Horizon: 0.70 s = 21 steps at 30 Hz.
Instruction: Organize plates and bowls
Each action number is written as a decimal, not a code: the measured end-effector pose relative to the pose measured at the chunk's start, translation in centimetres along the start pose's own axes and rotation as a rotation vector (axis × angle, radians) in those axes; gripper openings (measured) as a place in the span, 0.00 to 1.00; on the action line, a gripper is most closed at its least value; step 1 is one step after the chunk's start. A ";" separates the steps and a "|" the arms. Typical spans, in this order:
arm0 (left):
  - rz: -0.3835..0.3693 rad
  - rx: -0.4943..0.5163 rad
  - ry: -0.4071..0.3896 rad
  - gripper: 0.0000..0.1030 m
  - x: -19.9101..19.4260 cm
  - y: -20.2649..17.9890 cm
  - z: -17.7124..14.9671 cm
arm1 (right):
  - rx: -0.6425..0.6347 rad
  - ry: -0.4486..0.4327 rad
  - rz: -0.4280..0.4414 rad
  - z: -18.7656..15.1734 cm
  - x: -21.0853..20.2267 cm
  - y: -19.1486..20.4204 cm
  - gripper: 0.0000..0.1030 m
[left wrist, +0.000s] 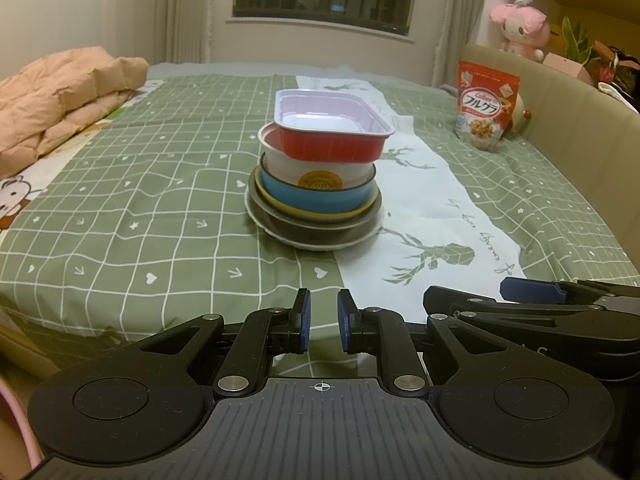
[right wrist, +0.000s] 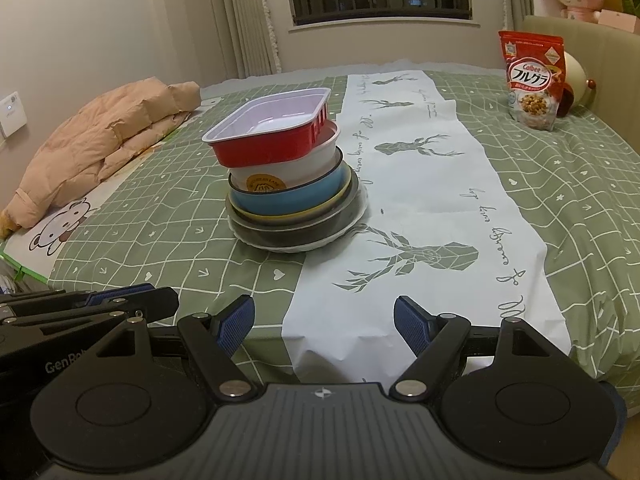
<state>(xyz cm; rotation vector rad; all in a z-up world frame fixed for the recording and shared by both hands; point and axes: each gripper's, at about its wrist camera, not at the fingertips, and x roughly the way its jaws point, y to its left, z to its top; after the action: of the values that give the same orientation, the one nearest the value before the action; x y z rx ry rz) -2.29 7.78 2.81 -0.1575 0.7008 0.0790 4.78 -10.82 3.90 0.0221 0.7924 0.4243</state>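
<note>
Dishes sit in one stack (left wrist: 316, 184) on the bed (left wrist: 120, 208), ahead of both tools and well apart from them. At the bottom is a white plate (left wrist: 320, 245), holding a dark grey pan-like dish (left wrist: 316, 230), then a yellow-rimmed plate (left wrist: 304, 211), a blue bowl (left wrist: 312, 196), a white bowl with a round orange label (left wrist: 320, 172), and on top a rectangular red tray with a pale lilac inside (left wrist: 332, 128), tilted and overhanging the white bowl. The stack rests on the green checked sheet right at the edge of a white cloth runner printed with deer (left wrist: 432, 208); from the left tool (left wrist: 322, 322) it lies straight ahead, and from the right tool (right wrist: 324, 322) it lies ahead and to the left. The left tool's blue pads (left wrist: 305, 320) are drawn near together with a narrow gap between them and nothing in it. The right tool's pads (right wrist: 236, 322) are spread wide, also holding nothing, over the near end of the runner. The two tools hang side by side above the near edge of the bed, each showing in the other's view at the lower corner. Far ahead and to the right of the tools, a red cereal bag (left wrist: 486, 106) stands upright near the headboard (left wrist: 568, 120), with a pink plush toy (left wrist: 520, 26) on the shelf behind it. Ahead and to the left of the tools lies a crumpled peach quilt (left wrist: 60, 100).
</note>
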 end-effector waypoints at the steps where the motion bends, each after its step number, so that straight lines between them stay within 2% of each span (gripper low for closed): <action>1: 0.000 0.000 0.000 0.18 0.0 0.0 0.0 | 0.000 0.000 0.000 0.0 0.0 0.1 0.75; 21: 0.011 -0.011 0.009 0.18 0.1 0.0 0.1 | -0.005 0.000 0.006 0.1 0.1 0.2 0.75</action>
<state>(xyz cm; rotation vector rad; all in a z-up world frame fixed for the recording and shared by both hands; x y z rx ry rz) -2.14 7.80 2.79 -0.1643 0.7101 0.0927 4.79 -10.60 3.94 0.0195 0.7917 0.4319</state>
